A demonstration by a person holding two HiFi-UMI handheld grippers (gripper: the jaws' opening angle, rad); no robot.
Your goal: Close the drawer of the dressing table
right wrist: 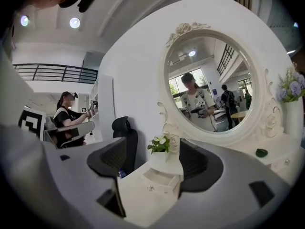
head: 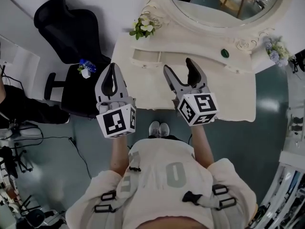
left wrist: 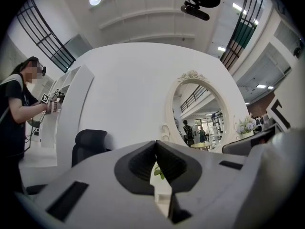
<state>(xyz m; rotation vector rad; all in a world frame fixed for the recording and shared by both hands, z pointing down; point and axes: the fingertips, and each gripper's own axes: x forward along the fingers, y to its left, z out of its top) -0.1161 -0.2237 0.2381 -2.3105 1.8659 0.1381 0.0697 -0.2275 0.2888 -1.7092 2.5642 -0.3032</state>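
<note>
The white dressing table (head: 152, 90) stands in front of me under its round mirror (right wrist: 209, 85). A small drawer (head: 147, 59) in the raised back tier at the table's left end is pulled out; in the right gripper view the drawer (right wrist: 159, 179) shows its knob and hollow inside. My right gripper (head: 178, 65) is open, hovering over the tabletop just right of the drawer with nothing between its fingers (right wrist: 114, 159). My left gripper (head: 112, 71) is shut and empty, at the table's left edge, short of the drawer. From its own view the left gripper (left wrist: 156, 143) points at the wall and mirror.
A potted white-flower plant (head: 144, 26) sits behind the drawer. A black office chair (head: 71, 32) with a small blue-flower vase (head: 86, 68) stands left of the table. A green object (head: 224, 53) and purple flowers (head: 276, 49) are at the right. A person (left wrist: 19, 109) works at a white shelf.
</note>
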